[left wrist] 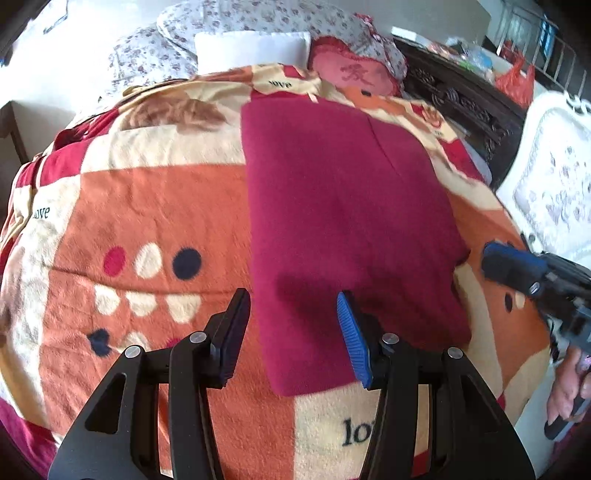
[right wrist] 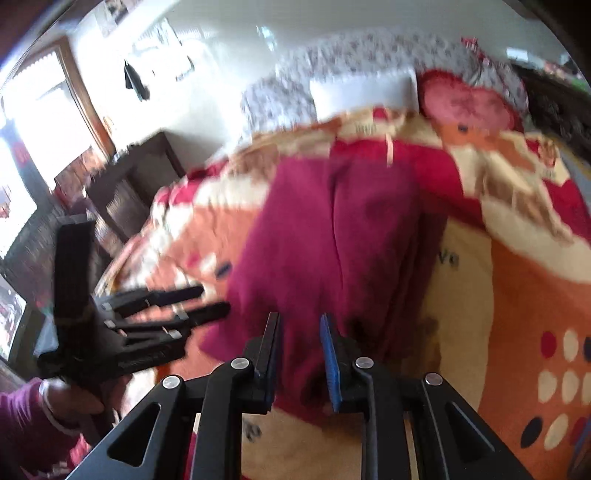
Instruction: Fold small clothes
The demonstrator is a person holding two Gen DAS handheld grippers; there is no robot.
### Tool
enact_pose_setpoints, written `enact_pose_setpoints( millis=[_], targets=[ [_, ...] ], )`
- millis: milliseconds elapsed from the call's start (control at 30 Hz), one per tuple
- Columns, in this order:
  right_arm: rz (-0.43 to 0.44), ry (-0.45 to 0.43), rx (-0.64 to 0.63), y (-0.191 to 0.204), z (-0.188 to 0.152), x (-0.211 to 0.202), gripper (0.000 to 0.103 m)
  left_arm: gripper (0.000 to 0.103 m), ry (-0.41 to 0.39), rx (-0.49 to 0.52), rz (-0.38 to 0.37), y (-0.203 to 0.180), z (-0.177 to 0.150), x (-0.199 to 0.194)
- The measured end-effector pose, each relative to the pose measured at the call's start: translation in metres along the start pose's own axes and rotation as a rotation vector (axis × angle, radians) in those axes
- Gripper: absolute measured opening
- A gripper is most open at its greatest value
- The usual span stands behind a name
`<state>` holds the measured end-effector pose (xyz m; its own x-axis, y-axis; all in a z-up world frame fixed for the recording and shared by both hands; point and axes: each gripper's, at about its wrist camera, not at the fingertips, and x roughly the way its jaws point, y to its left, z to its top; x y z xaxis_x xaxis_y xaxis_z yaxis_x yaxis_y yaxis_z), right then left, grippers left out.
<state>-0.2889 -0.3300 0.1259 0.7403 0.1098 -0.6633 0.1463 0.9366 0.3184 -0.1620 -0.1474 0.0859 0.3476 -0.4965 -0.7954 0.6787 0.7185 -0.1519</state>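
The magenta garment lies folded flat on the bed's blanket. The left gripper hovers over its near-left edge, jaws parted, empty. The right gripper, jaws narrowly apart and empty, is over its near edge.

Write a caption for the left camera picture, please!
Left gripper hovers open over a folded magenta cloth on a patterned blanket, right gripper at the cloth's edge.

- A fleece blanket in orange, cream and red covered the bed.
- A white pillow lay beside a red heart-shaped cushion.
- A floral quilt was heaped behind them.
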Motion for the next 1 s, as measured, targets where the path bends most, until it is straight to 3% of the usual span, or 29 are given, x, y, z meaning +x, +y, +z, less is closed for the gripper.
enact_pose_setpoints(
  millis=[67, 200, 267, 300, 333, 400, 500, 633, 833, 900, 1000],
  targets=[
    [-0.031, -0.041, 0.021, -0.005, 0.013, 0.002, 0.022, 0.049, 0.002, -0.026, -0.002, 0.004, 0.007, 0.003],
    [-0.139, -0.017, 0.078, -0.026, 0.026, 0.033, 0.024, 0.049, 0.005, -0.104, -0.067, 0.012, 0.021, 0.012],
    [-0.209, -0.014, 0.118, -0.043, 0.025, 0.045, 0.047, 0.049, 0.007, -0.125, -0.094, 0.015, 0.026, 0.016],
    [-0.204, -0.029, 0.154, -0.052, 0.022, 0.047, 0.065, 0.052, 0.01, -0.143, -0.114, 0.019, 0.03, 0.022],
    [-0.191, -0.039, 0.193, -0.061, 0.019, 0.049, 0.069, 0.059, 0.015, -0.154, -0.124, 0.021, 0.031, 0.025],
    [-0.153, -0.031, 0.243, -0.077, 0.015, 0.054, 0.069, 0.066, 0.024, -0.195, -0.174, 0.029, 0.035, 0.036],
    [-0.088, -0.029, 0.299, -0.102, 0.01, 0.066, 0.081, 0.068, 0.044, -0.235, -0.233, 0.037, 0.039, 0.054],
    [0.035, -0.03, 0.365, -0.121, 0.01, 0.078, 0.085, 0.079, 0.069, -0.274, -0.289, 0.044, 0.043, 0.074],
    [0.124, -0.031, 0.324, -0.111, 0.019, 0.091, 0.085, 0.081, 0.096, -0.311, -0.364, 0.042, 0.047, 0.094],
    [0.128, -0.015, 0.313, -0.103, 0.017, 0.096, 0.066, 0.08, 0.1, -0.278, -0.346, 0.037, 0.049, 0.092],
    [0.134, -0.027, 0.305, -0.096, 0.016, 0.091, 0.046, 0.066, 0.073, -0.25, -0.343, 0.035, 0.048, 0.079]
  ],
)
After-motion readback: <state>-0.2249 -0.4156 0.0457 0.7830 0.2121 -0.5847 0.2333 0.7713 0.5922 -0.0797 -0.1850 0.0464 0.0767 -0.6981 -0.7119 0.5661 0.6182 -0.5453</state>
